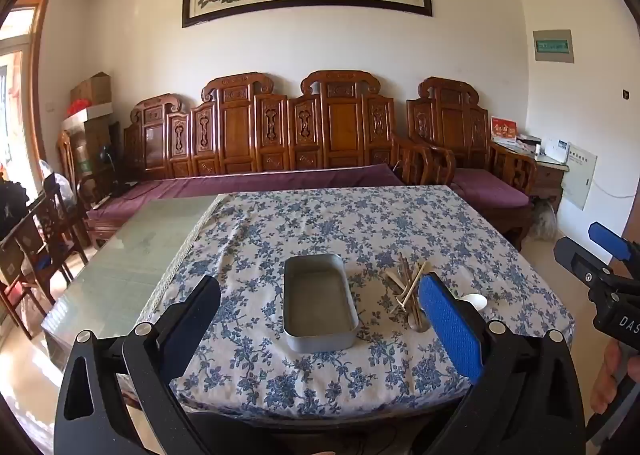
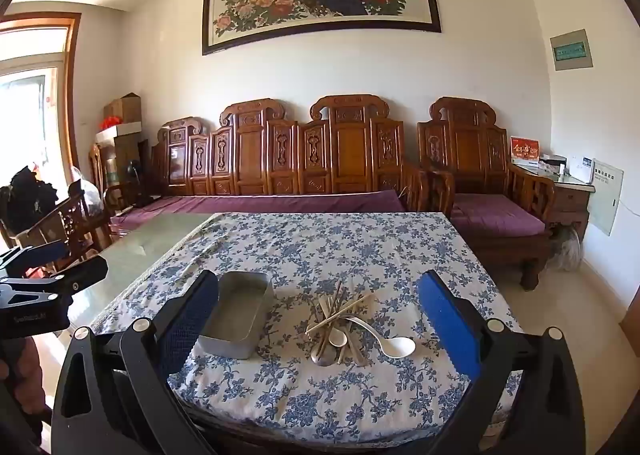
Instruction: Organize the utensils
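Observation:
An empty grey metal tin [image 1: 320, 303] [image 2: 236, 313] sits on the blue floral tablecloth [image 1: 320, 223] [image 2: 320, 247]. Right of it lies a heap of utensils [image 2: 342, 321] [image 1: 408, 291]: wooden chopsticks, metal pieces, a small white spoon and a larger white spoon [image 2: 394, 345]. My left gripper [image 1: 320, 309] hovers above the table's near edge, open wide, with the tin seen between its fingers. My right gripper [image 2: 318, 319] is open too, framing the heap from a distance. Each gripper shows at the edge of the other's view.
The cloth covers the right part of a glass-topped table [image 1: 132, 255]. A carved wooden sofa [image 1: 260, 143] with purple cushions stands behind it, an armchair [image 2: 492, 199] at the right. Wooden chairs [image 1: 36, 243] crowd the left side. A hand [image 1: 608, 379] holds the right gripper.

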The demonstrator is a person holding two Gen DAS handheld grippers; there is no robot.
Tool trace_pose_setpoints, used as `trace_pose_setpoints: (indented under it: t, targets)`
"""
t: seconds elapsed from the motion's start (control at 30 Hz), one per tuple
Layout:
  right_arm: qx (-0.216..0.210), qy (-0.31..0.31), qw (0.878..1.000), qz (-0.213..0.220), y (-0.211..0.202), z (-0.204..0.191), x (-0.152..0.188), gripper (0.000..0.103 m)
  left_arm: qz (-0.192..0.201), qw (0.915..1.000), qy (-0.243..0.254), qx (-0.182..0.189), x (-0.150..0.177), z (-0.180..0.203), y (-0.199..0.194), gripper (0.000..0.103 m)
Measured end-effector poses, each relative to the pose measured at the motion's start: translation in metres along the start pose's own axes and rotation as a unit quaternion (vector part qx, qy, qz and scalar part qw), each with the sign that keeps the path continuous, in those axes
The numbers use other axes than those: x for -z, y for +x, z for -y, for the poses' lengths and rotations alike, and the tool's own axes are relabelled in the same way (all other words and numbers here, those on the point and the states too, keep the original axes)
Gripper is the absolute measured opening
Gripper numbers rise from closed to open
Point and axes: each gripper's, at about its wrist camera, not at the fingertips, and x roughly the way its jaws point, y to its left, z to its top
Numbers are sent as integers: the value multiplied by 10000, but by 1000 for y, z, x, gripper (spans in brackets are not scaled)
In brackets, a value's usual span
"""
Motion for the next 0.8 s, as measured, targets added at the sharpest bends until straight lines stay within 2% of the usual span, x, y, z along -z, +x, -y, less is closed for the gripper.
trace_pose_setpoints:
  t: [0.3, 0.8]
  targets:
    - [-20, 2, 10000, 22, -1, 1, 0, 101, 5, 10000, -35, 13, -3, -1, 5, 96]
    - [-51, 6, 10000, 59, -6, -1, -3, 101, 109, 9999, -13, 10, -8, 1, -12, 96]
